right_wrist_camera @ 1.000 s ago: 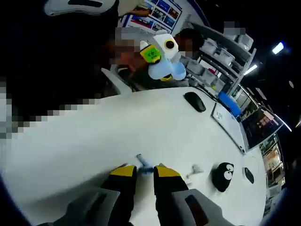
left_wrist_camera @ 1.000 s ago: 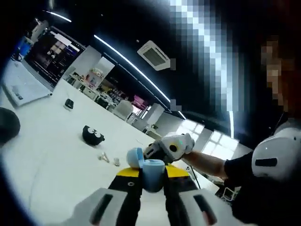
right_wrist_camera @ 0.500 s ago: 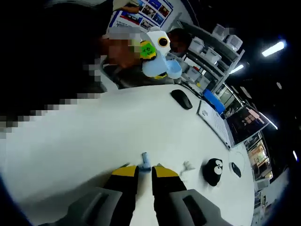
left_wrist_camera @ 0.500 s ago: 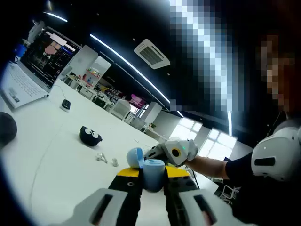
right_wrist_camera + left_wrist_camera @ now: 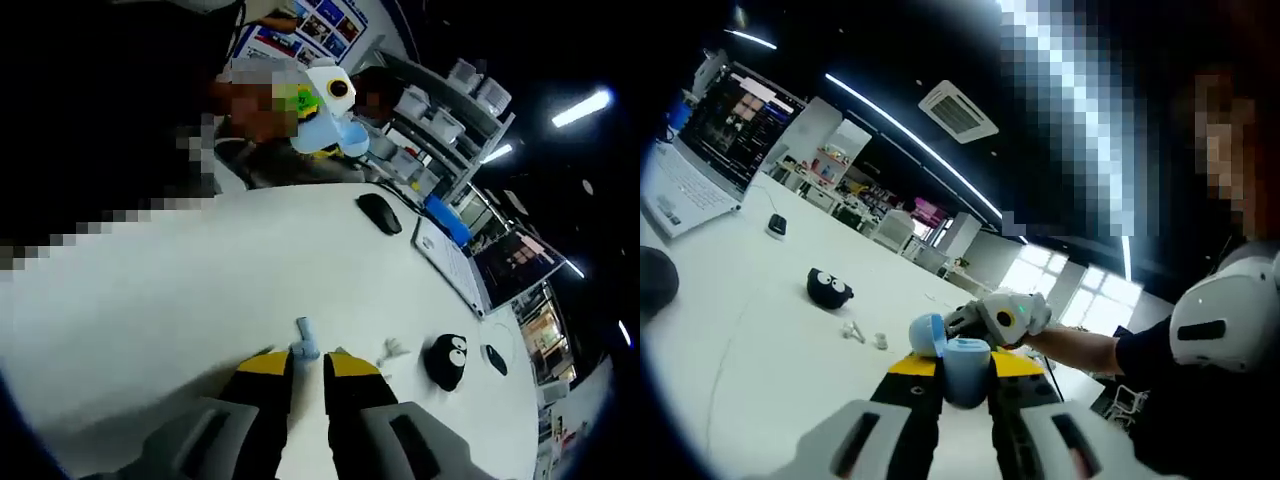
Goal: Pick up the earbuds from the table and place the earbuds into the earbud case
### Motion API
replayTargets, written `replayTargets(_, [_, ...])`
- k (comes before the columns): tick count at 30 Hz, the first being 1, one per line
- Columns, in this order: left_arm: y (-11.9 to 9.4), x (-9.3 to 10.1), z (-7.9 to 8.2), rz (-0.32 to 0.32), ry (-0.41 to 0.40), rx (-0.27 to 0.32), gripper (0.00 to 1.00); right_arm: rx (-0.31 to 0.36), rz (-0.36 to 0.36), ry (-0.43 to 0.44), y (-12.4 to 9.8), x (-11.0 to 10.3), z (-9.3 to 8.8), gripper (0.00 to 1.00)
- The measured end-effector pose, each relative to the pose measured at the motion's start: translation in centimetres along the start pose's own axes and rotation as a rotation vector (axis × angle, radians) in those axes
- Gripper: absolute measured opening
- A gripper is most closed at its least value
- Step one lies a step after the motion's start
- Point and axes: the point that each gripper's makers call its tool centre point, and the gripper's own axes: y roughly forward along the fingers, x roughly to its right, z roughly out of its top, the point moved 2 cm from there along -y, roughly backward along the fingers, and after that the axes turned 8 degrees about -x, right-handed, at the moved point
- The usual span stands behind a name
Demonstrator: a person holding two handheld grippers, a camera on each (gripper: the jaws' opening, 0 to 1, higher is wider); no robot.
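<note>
My left gripper (image 5: 964, 362) is shut on a light blue earbud case (image 5: 966, 378), held above the white table (image 5: 760, 350) with its round lid (image 5: 927, 335) swung open to the left. The same case (image 5: 335, 135) and the left gripper show at the top of the right gripper view. My right gripper (image 5: 307, 358) is shut on a light blue earbud (image 5: 303, 338), whose stem pokes out past the yellow tips. In the left gripper view the right gripper (image 5: 1002, 318) hovers just behind the case. Small white earbud pieces (image 5: 853, 330) lie on the table, also visible as white pieces (image 5: 390, 350).
A black plush toy with white eyes (image 5: 828, 288) (image 5: 445, 362) sits beyond the white pieces. Further off are an open laptop (image 5: 690, 170) (image 5: 470, 270), a black mouse (image 5: 378, 212) and a small black object (image 5: 776, 225). A person's arm (image 5: 1080, 348) reaches in from the right.
The right gripper has closed on the blue earbud and lifted it off the table. The left gripper keeps holding the open case; both views have shifted slightly.
</note>
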Motion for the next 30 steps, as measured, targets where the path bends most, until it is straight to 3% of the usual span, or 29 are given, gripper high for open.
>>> replayTargets(9, [0.4, -0.1, -0.2, -0.003, -0.004, 0.001, 0.19, -0.040, -0.023, -0.033, 0.5, -0.3, 0.3, 0.05])
replayTargets(13, [0.4, 0.3, -0.3, -0.019, 0.002, -0.006, 0.19, -0.042, -0.050, -0.051, 0.6, 0.0, 0.4, 0.09])
replayTargets(18, [-0.2, 0.3, -0.1, -0.011, 0.007, 0.000, 0.19, -0.100, -0.008, -0.184, 0.6, 0.8, 0.7, 0.17])
replayTargets(20, [-0.3, 0.3, 0.0, -0.007, 0.008, 0.002, 0.19, -0.137, 0.029, -0.254, 0.8, 0.8, 0.9, 0.18])
replayTargets(26, [-0.2, 1.1, 0.6, -0.022, 0.031, 0.009, 0.19, -0.189, 0.098, -0.360, 1.2, 0.5, 1.4, 0.15])
replayTargets(30, [-0.2, 0.9, 0.5, -0.019, 0.032, 0.005, 0.19, -0.214, 0.099, -0.438, 1.4, 0.4, 1.7, 0.16])
